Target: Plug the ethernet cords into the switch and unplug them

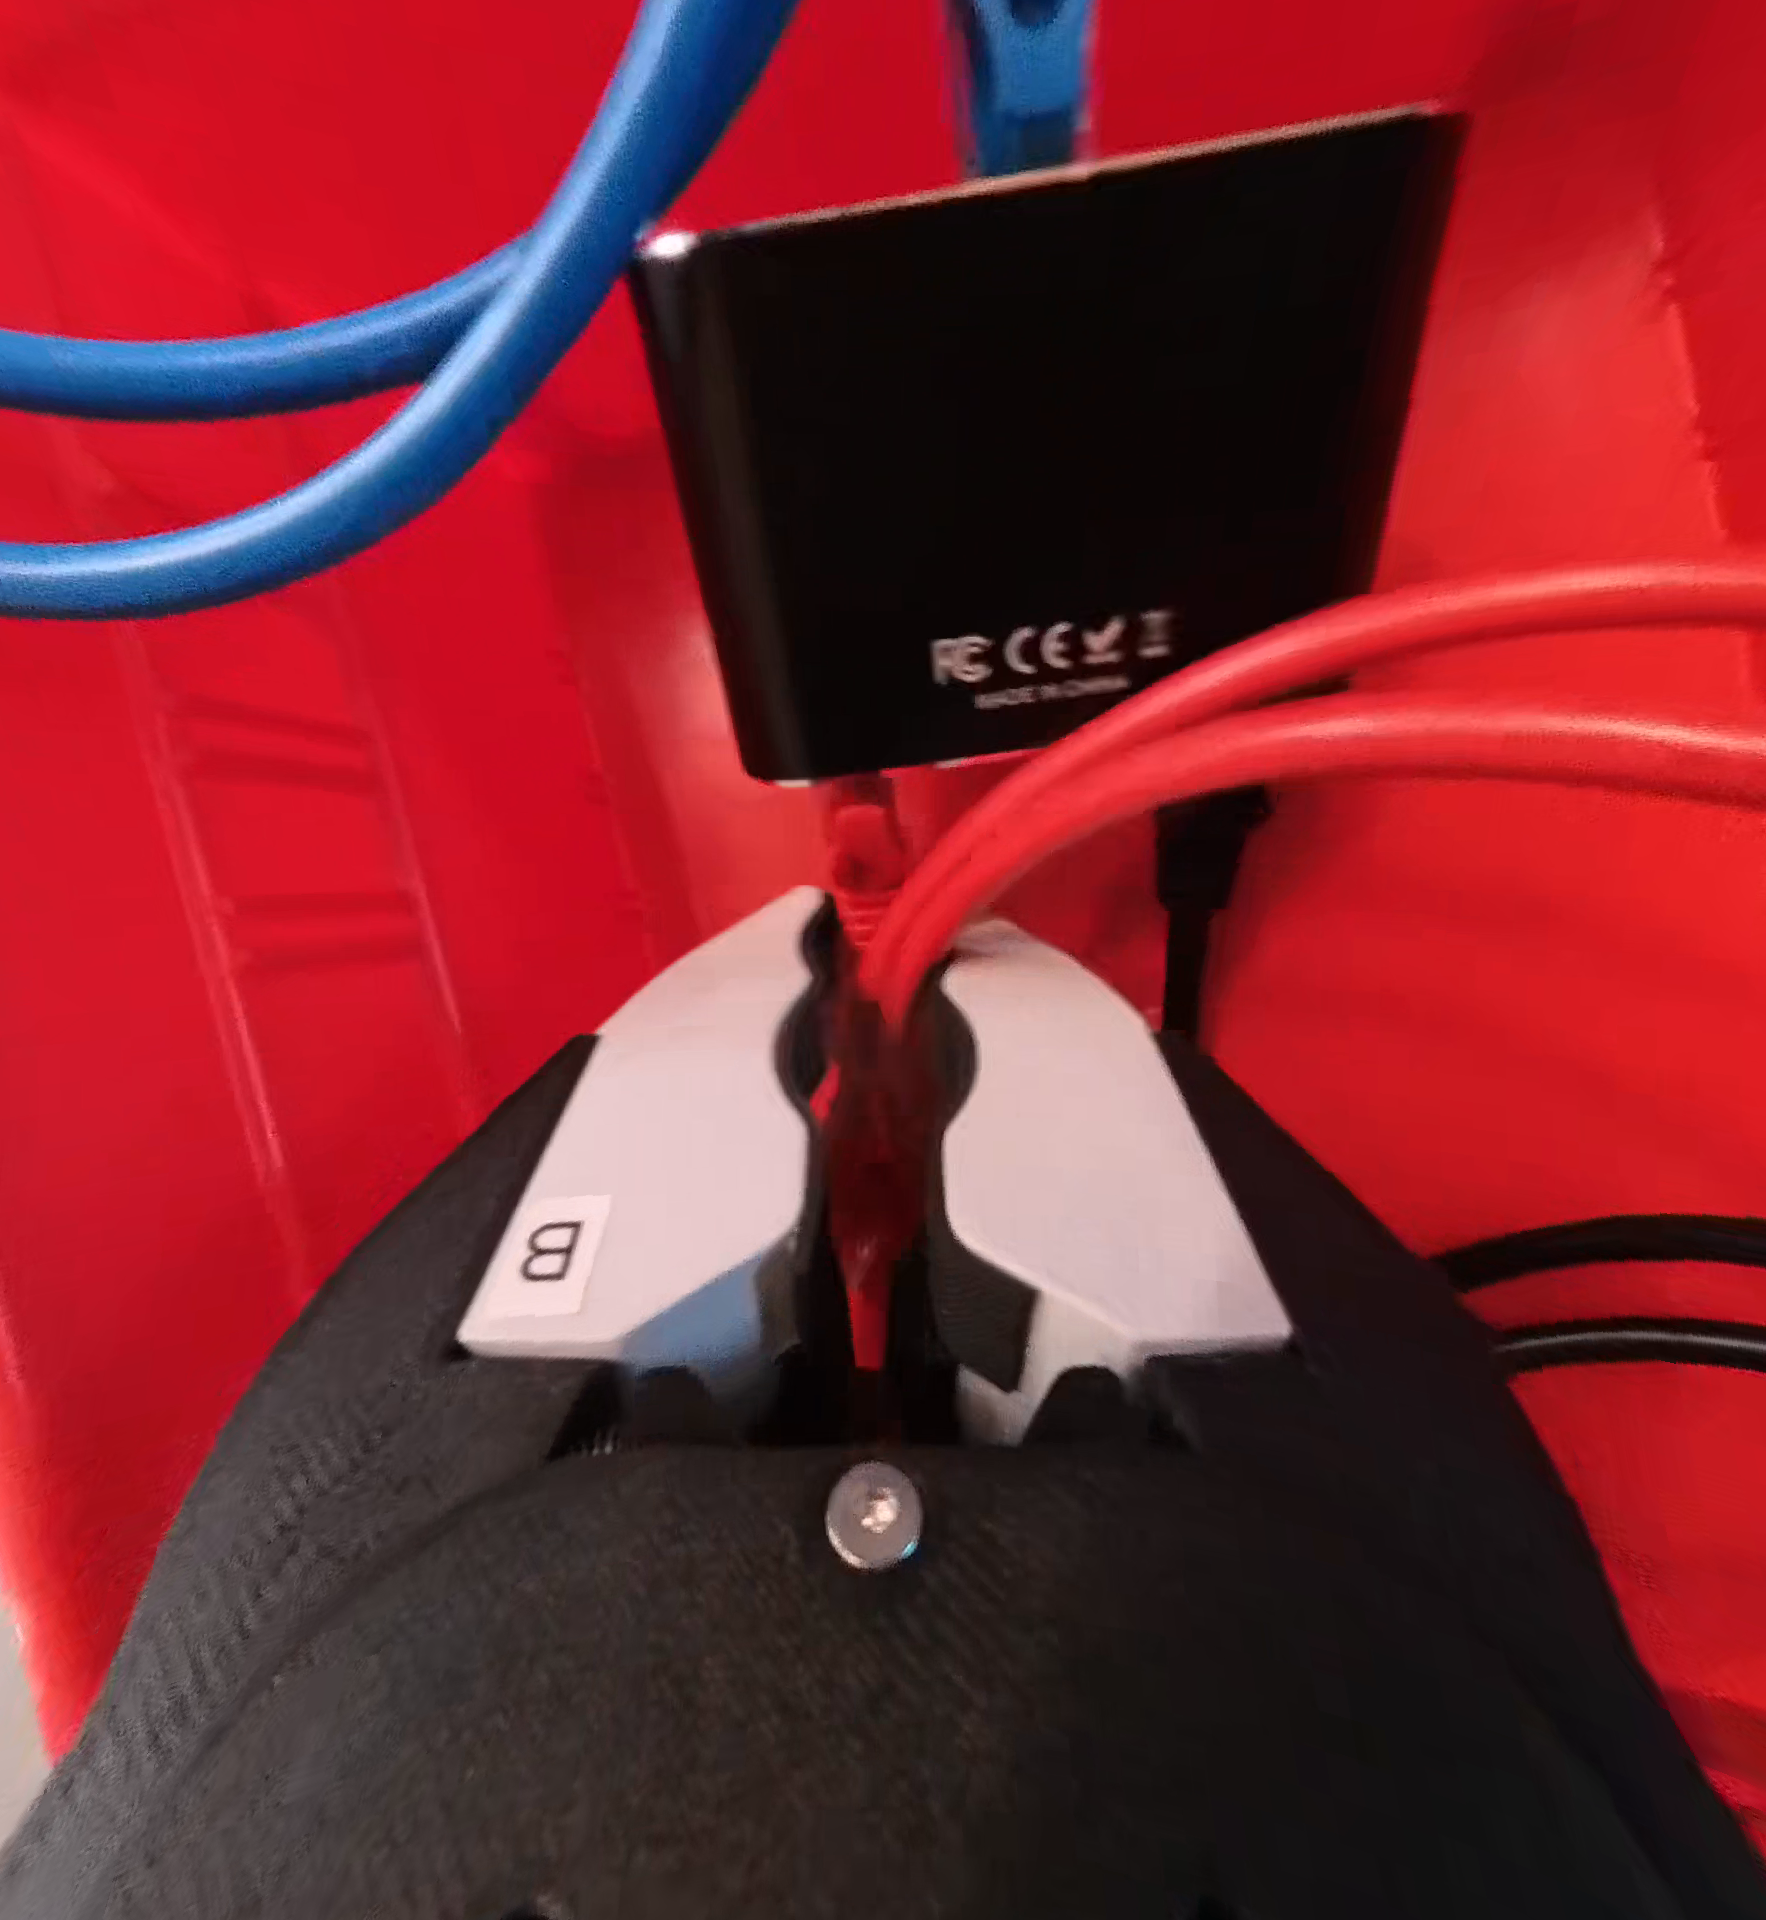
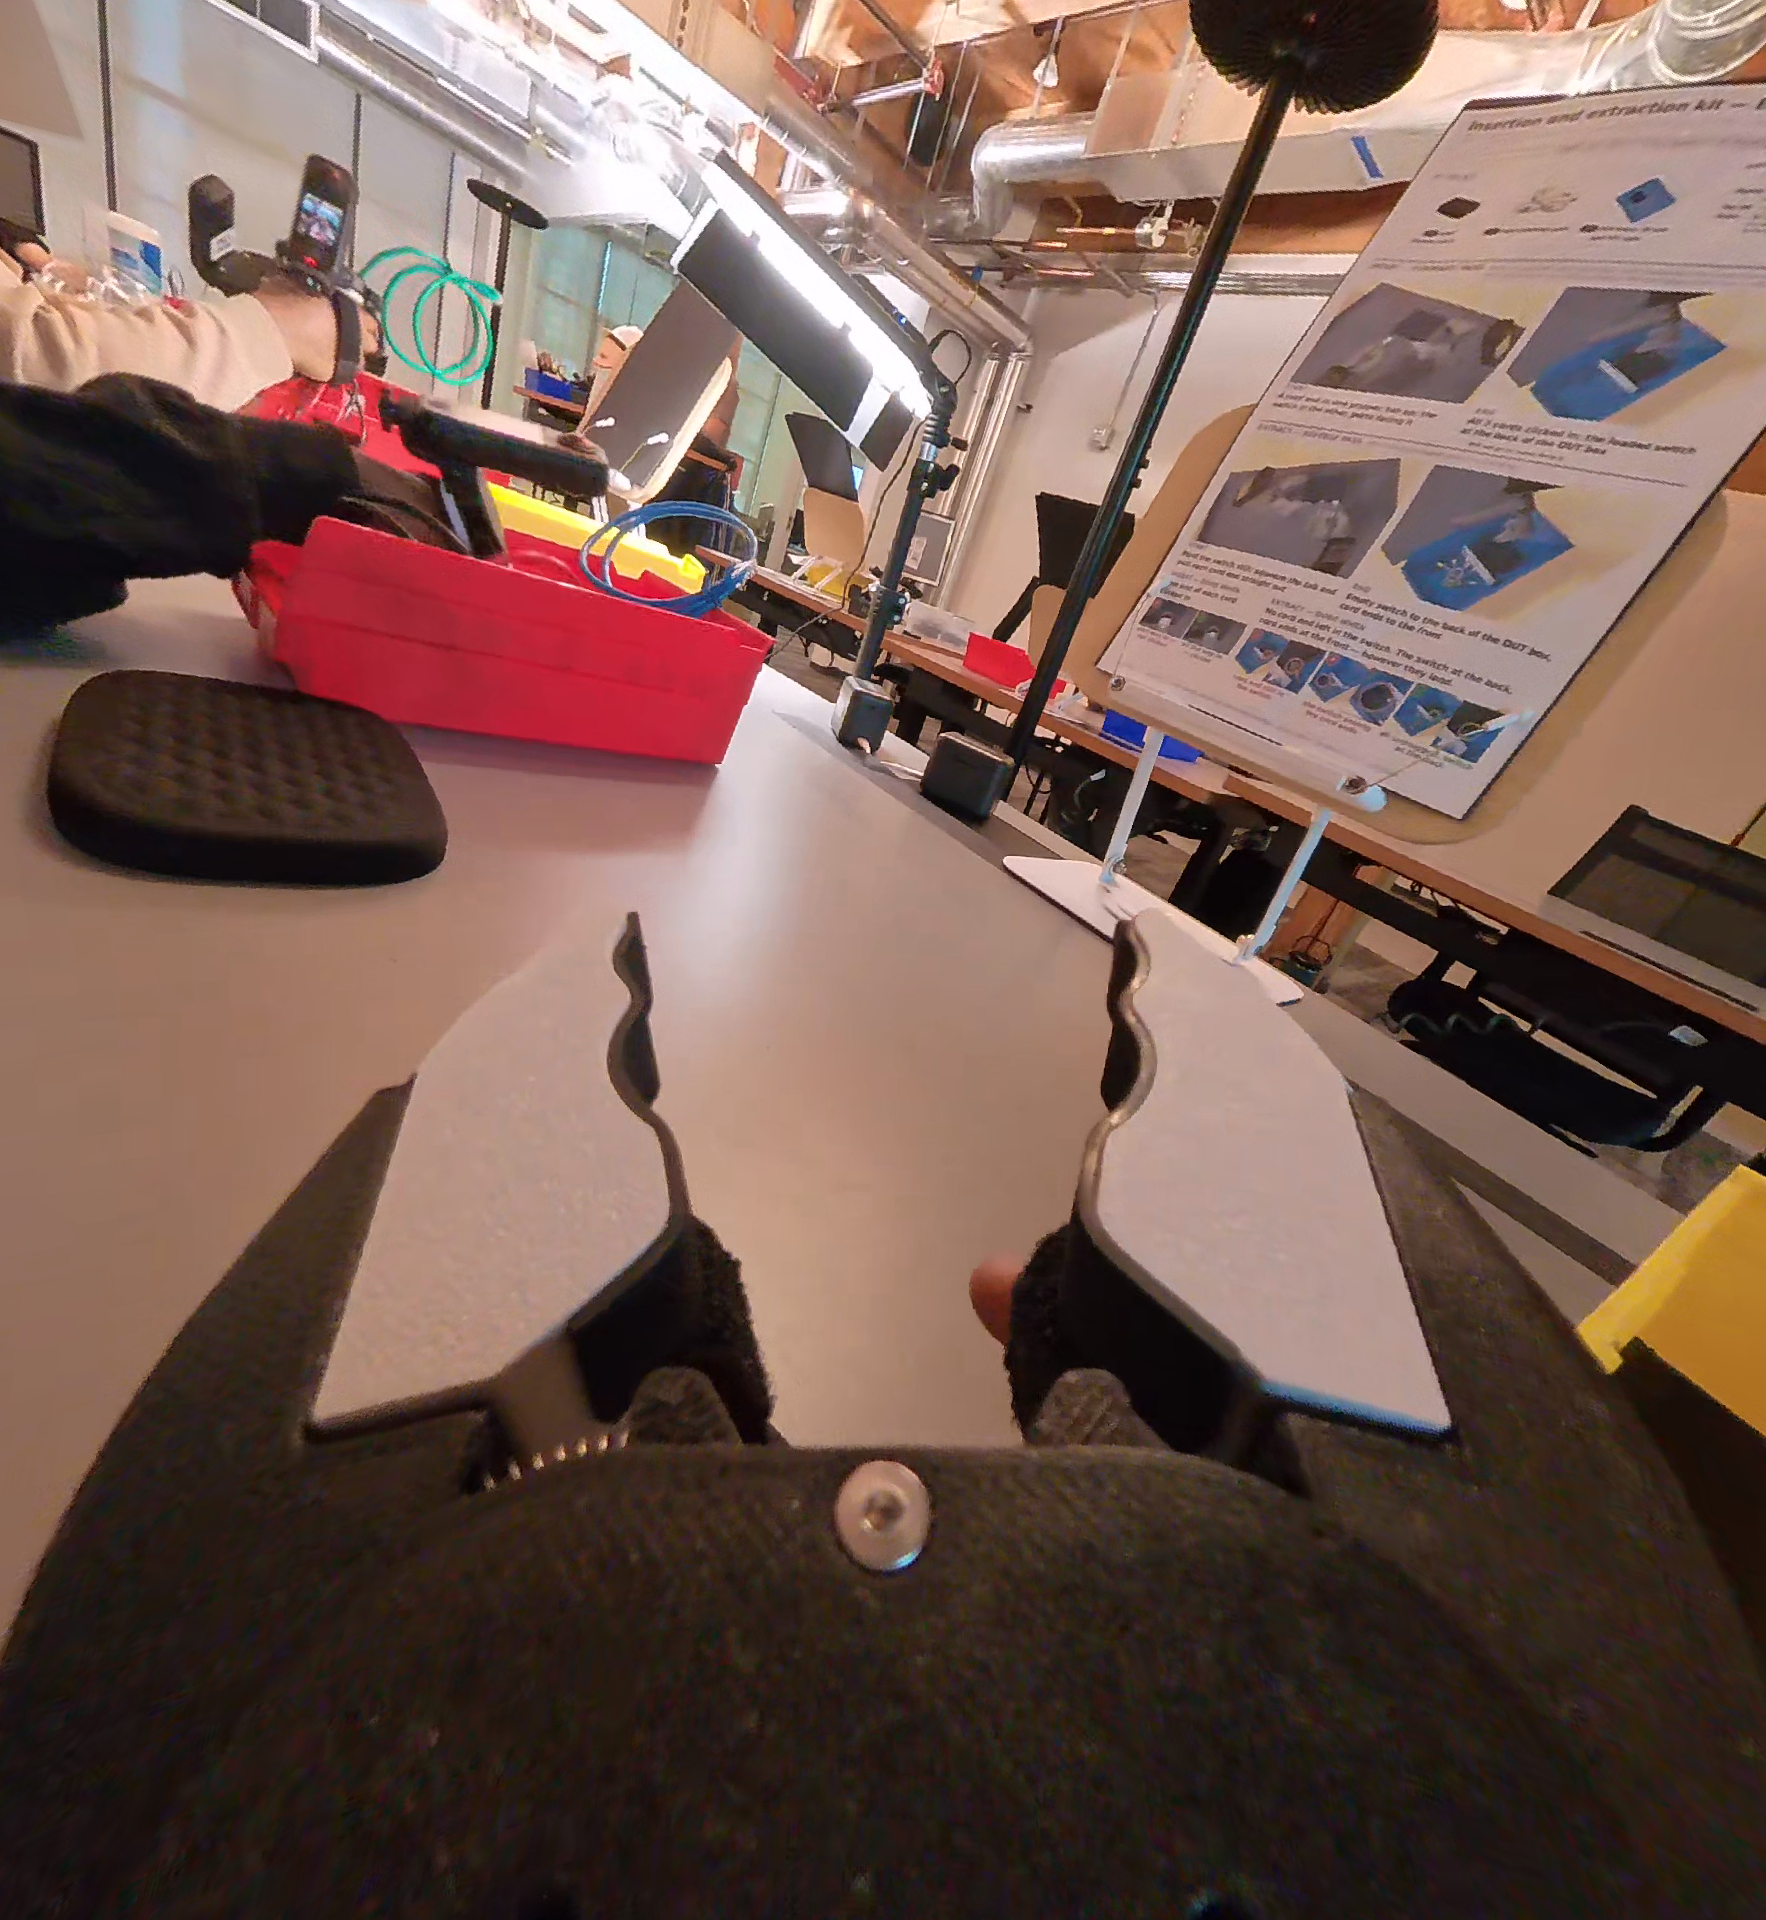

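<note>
In the left wrist view, two blue cords loop in from the left edge and climb away behind the switch, over the floor of the red tray. The switch, a flat black box, lies in the middle of the tray with its long faces running away from the camera and its near edge turned toward the claw. A red plug points straight into that near edge, its long axis in line with the claw's fingers; whether it is fully seated is hard to tell through the blur. The left claw is pinched narrow on the red cord just behind the plug, and two red strands bend off to the right across the switch's corner. Just right of the plug a black plug also meets the near edge, and black cables trail off to the right.

In the right wrist view, a dark-sleeved arm reaches into the red tray at the far left of the grey worktop, with a blue coil rising above its rim. A black padded mat lies just beside the tray. The right claw hangs low over bare worktop with its fingers spread wide and nothing between them. To the right a printed board stands tilted on white legs, and a yellow bin sits at the right edge
</note>
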`<state>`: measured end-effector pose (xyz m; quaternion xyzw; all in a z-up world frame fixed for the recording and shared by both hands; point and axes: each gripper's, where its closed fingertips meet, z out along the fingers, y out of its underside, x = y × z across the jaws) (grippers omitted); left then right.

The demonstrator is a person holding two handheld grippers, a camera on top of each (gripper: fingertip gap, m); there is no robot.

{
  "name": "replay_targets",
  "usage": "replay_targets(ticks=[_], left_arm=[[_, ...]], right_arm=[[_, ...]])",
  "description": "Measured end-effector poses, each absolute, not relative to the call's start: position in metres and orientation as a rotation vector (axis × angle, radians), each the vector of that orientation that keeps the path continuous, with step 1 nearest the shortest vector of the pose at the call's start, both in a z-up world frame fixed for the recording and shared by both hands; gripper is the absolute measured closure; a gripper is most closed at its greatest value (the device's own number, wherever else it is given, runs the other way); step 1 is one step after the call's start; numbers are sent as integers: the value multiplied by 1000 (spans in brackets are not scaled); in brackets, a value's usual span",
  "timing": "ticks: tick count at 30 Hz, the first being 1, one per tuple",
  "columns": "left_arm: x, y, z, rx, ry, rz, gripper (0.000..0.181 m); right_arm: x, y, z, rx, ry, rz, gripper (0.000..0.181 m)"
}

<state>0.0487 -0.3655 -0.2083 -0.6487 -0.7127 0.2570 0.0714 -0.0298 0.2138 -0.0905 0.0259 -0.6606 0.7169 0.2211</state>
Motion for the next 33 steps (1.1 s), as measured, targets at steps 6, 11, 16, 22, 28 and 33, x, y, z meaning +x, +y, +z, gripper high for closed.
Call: replay_targets(ticks=[6,11,16,22,28,33], left_arm=[[43,-364,-184,-1851,-2019,1055,171],[45,-366,-118,-1746,-1842,1472,171],[46,-345,-39,-1571,-1656,1696,172],[44,-287,48,-1443,-1416,1794,172],[19,-175,68,-1598,-1137,1730,172],[-10,-84,57,-1805,-913,1673,171]], right_arm=[[-30,212,-93,82,-1836,1959,101],[-29,213,-93,82,-1831,1961,104],[-29,212,-94,89,-1839,1947,105],[-29,209,-97,93,-1857,1913,107],[-32,205,-100,67,-1875,1853,110],[-13,185,-82,-15,-1894,2025,115]])
